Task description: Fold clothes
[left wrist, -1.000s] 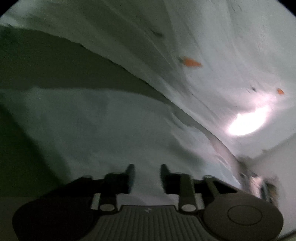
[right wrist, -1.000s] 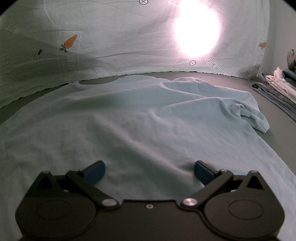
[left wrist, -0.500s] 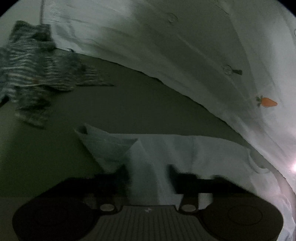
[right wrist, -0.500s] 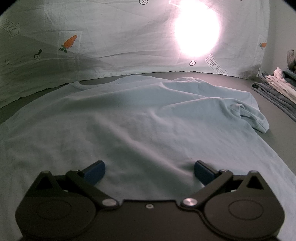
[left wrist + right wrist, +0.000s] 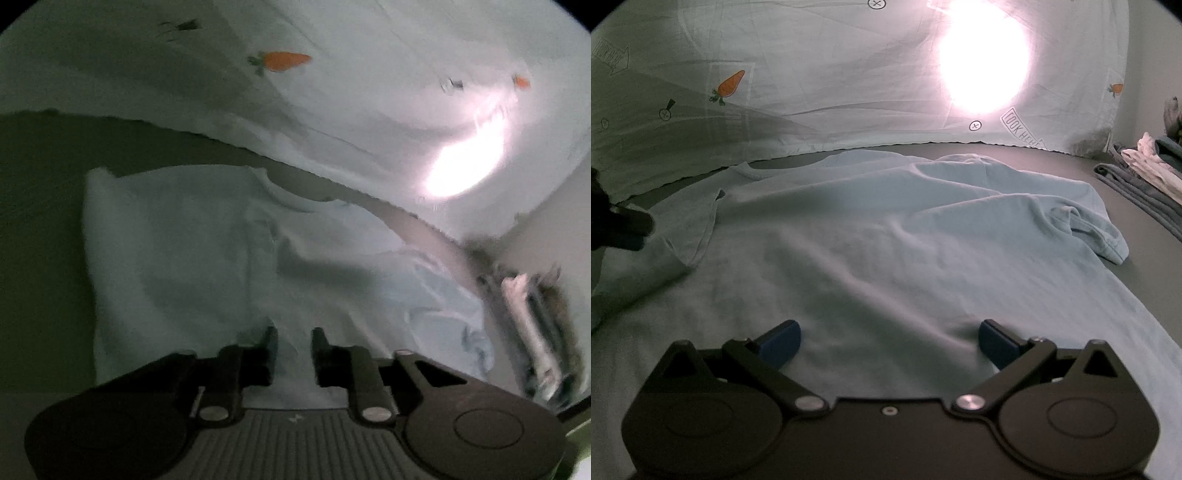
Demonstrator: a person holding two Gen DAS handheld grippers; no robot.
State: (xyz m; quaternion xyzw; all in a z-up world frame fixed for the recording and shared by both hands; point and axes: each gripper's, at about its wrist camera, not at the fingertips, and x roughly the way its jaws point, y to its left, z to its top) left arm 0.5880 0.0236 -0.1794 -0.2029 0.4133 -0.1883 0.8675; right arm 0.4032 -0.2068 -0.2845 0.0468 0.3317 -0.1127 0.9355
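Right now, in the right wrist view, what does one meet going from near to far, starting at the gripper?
Right gripper, fingers open → light blue T-shirt spread flat → dark table surface → white sheet with carrot print → bright lamp glare.

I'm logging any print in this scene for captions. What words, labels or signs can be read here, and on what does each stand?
"LOOK HERE" in an arrow label, printed on the backdrop sheet, right wrist view.
A second arrow label at the sheet's far left: likely the same words, too distorted to be sure.
Circled "x" marks, also on the sheet.
Light blue T-shirt: no print visible.
Left wrist view: too blurred to read.
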